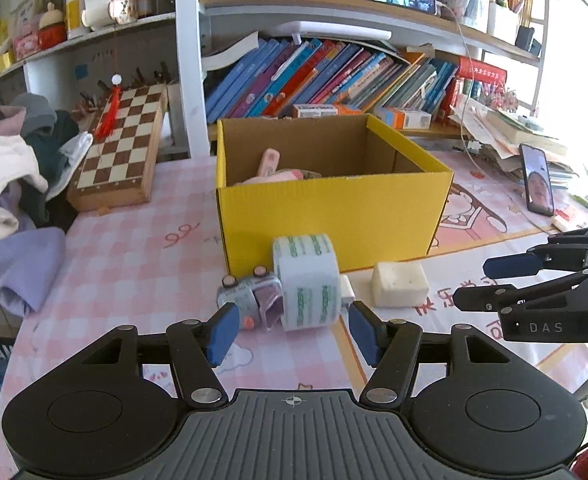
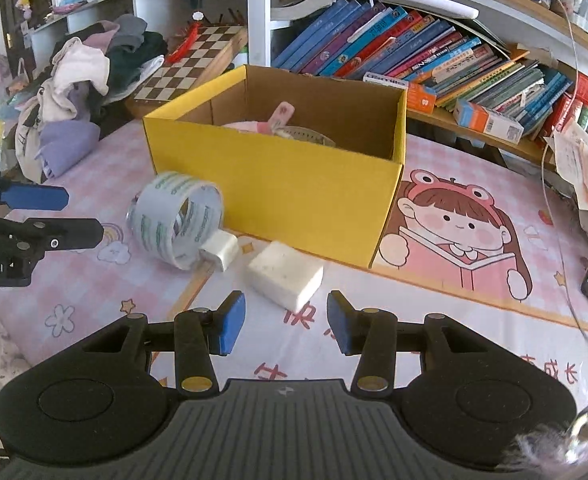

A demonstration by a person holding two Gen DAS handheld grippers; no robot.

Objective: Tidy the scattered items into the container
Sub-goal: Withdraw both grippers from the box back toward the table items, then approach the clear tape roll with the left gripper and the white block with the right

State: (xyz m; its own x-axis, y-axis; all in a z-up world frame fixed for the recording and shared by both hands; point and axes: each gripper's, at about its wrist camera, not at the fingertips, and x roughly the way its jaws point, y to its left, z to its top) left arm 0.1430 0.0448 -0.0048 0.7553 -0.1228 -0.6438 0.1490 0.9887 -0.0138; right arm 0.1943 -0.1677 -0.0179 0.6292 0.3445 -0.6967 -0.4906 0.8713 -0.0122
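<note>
A yellow cardboard box (image 1: 334,208) stands open on the table, also in the right wrist view (image 2: 278,184), with pink items inside. In front of it lie a clear tape roll (image 1: 308,280) (image 2: 176,220), a small grey toy (image 1: 246,300), a white charger plug (image 2: 222,250) and a white foam block (image 1: 400,284) (image 2: 286,276). My left gripper (image 1: 292,332) is open, just short of the tape roll and toy. My right gripper (image 2: 280,326) is open, just short of the foam block.
A chessboard (image 1: 118,152) and a pile of clothes (image 1: 10,184) lie at the left. Shelves of books (image 1: 326,76) stand behind the box. A phone (image 1: 537,180) leans at the right beside stacked papers. The pink tablecloth (image 1: 134,248) covers the table.
</note>
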